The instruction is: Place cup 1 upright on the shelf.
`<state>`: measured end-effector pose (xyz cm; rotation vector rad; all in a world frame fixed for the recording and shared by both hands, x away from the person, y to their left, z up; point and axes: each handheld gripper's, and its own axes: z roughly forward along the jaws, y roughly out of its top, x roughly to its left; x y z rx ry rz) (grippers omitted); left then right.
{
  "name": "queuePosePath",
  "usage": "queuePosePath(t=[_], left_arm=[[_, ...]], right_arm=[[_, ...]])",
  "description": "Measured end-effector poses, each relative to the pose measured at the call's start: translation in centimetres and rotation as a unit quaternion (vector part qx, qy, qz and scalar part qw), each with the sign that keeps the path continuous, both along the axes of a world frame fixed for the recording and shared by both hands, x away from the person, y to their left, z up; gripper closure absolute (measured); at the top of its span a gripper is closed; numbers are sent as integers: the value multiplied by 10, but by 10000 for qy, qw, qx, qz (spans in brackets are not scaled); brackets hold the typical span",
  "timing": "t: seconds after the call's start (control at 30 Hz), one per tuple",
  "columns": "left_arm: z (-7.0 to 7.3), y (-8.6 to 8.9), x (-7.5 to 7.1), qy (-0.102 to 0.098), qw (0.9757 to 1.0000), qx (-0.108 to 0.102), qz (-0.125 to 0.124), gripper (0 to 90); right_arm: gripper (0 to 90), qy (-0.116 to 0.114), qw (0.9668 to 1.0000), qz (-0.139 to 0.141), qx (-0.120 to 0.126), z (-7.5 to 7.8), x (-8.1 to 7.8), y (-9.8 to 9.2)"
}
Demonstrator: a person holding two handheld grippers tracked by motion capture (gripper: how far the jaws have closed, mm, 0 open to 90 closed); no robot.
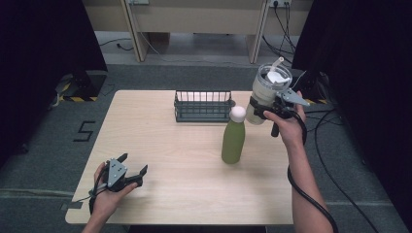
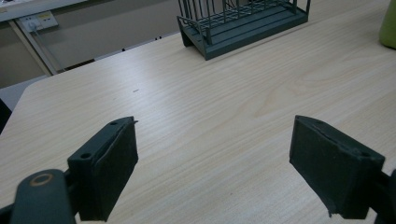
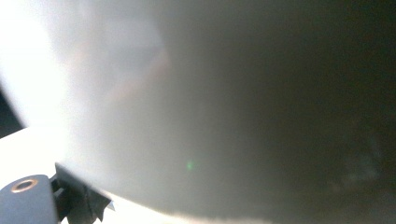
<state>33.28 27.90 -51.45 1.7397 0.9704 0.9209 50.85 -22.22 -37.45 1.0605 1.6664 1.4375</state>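
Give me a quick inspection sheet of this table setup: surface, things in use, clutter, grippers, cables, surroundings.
Surface: light wooden table, bare at its middle.
Job's things: clear tumbler with lid and straw, held up at the table's far right; green bottle with a white cap, upright; dark wire rack at the far edge.
Clutter: nothing seen.
Grippers: right gripper shut on the tumbler; left gripper open, holding nothing, low over the near left corner.
Cables: black cable along the right forearm; more on the floor at right.
Surroundings: grey floor, black curtains at both sides, a wooden bench behind.
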Motion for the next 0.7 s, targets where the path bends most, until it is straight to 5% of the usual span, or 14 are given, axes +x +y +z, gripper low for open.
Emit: queuePosePath(t=[0.7], left_arm=[[0,2,0,18,9999,2,159,146]], right_arm=[[98,149,9994,278,117,12,68,37]])
